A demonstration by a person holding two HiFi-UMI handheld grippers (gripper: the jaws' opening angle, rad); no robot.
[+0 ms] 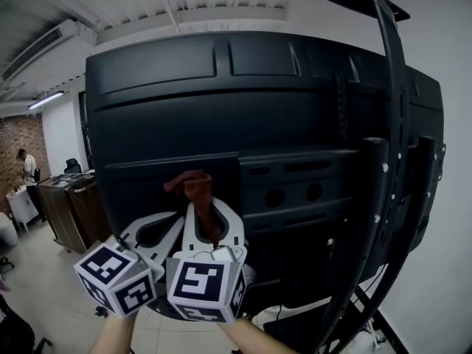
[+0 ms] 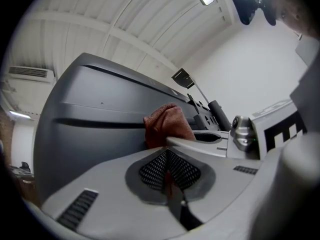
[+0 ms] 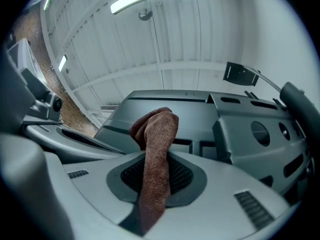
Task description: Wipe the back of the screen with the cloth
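Note:
The screen's black back (image 1: 221,116) fills the head view, ribbed and curved. A brown cloth (image 1: 195,189) is bunched against its lower middle panel. My right gripper (image 1: 210,206) is shut on the cloth, which runs down between its pads and out past its tips in the right gripper view, cloth (image 3: 157,129), gripper (image 3: 155,156), screen (image 3: 200,109). My left gripper (image 1: 168,220) sits just left of the right one, its jaws together, gripper (image 2: 167,151). A thin reddish sliver shows between its pads. Beyond it lie the cloth (image 2: 167,124) and the screen (image 2: 90,109).
Black stand bars (image 1: 369,220) and a tall curved post (image 1: 394,87) run down the screen's right side. Cables (image 1: 295,319) lie on the floor below. Desks (image 1: 66,198) and a person (image 1: 26,164) stand far left by a brick wall.

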